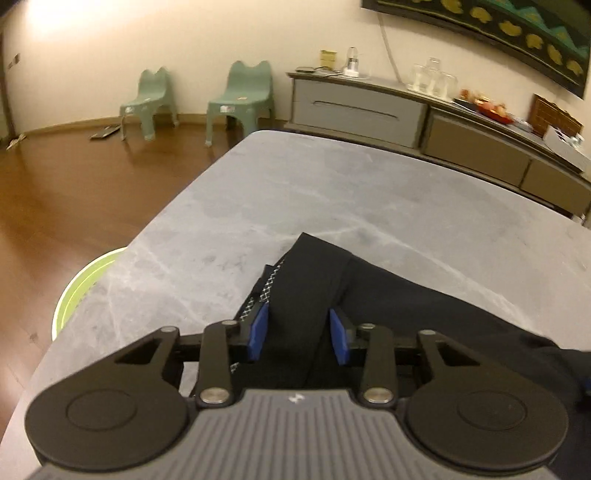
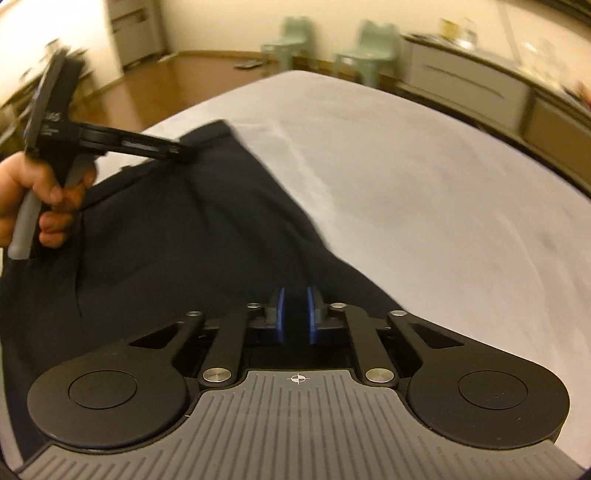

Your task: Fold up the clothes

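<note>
Beyond grey table (image 1: 332,184), green chairs (image 1: 240,96)

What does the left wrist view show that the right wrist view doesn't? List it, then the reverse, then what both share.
Only the left wrist view: a green basket below the table's edge, glasses on the sideboard, a wall hanging.
Only the right wrist view: the left gripper on the garment's far corner, held by a hand, and the right gripper closed on the garment.
Both: the dark garment, grey table, two green chairs, the sideboard.
</note>
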Motion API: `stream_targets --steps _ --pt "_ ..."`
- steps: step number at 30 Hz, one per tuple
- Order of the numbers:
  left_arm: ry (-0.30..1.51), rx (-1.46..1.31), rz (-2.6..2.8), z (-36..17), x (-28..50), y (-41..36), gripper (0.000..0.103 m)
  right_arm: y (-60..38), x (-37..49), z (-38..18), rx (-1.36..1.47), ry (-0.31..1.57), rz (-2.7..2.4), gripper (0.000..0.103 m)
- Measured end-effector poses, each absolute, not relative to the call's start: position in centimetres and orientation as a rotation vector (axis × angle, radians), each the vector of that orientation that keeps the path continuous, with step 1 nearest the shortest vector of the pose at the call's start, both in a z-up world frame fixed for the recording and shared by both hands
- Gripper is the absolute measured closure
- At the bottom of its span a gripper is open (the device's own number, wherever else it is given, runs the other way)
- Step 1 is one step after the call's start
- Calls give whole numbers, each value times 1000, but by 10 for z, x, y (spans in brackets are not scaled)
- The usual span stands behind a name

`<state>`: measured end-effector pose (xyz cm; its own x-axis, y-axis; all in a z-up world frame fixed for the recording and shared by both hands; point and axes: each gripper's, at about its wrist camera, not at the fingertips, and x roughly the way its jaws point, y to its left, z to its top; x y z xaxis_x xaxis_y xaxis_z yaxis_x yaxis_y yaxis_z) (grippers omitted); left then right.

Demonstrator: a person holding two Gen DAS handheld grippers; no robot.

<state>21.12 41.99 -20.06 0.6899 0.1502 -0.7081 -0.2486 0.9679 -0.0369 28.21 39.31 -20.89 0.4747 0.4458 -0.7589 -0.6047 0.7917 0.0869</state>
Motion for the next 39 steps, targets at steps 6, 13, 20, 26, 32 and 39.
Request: stream_targets --steps 6,13,20,26,32,39 --pt "793 -171 256 -187 204 420 65 303 241 -200 -118 854 478 71" --pt "819 -153 261 -195 206 416 63 132 188 -207 33 866 86 71" --pt "849 -99 387 -182 194 411 60 -12 121 -207 51 823 -301 53" --pt "715 -67 232 -130 121 375 46 -96 22 -201 253 680 -483 10" --pt "648 -278 103 -108 74 356 38 -118 1 -216 317 736 -506 15" --pt "736 -403 -28 -131 52 315 36 -90 30 -210 158 768 -274 90"
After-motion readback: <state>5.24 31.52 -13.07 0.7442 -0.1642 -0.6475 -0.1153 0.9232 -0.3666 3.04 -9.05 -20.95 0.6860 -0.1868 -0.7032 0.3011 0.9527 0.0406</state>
